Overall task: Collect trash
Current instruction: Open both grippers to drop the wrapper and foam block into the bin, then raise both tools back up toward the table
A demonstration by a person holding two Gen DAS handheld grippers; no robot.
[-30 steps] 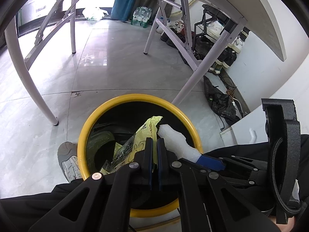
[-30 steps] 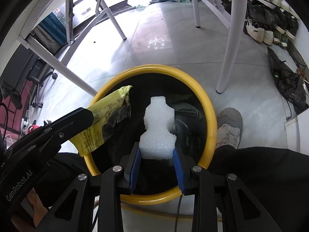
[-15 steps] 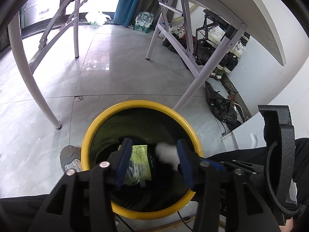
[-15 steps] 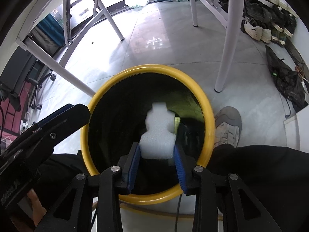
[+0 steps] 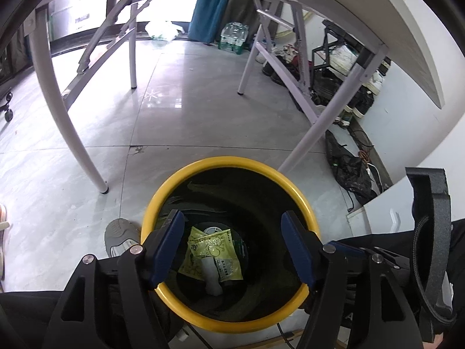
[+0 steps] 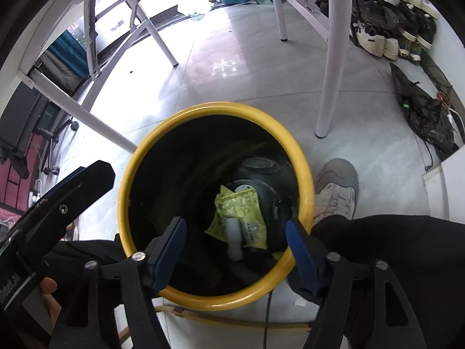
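Both grippers hang over the yellow-rimmed bin, their jaws close to its rim; lowering or swinging either could knock the bin and tip it. The left hand-held gripper and right hand-held gripper have just been opening and now gape empty. The yellow wrapper and white foam piece, gripped a second ago, lie at the bin's bottom.

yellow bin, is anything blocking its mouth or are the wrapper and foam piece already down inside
Nothing visible blocks the yellow bin. The yellow wrapper and the white foam piece lie at its bottom, foam on top of the wrapper. The left gripper and right gripper hang over the rim, jaws just opened, nothing between them.
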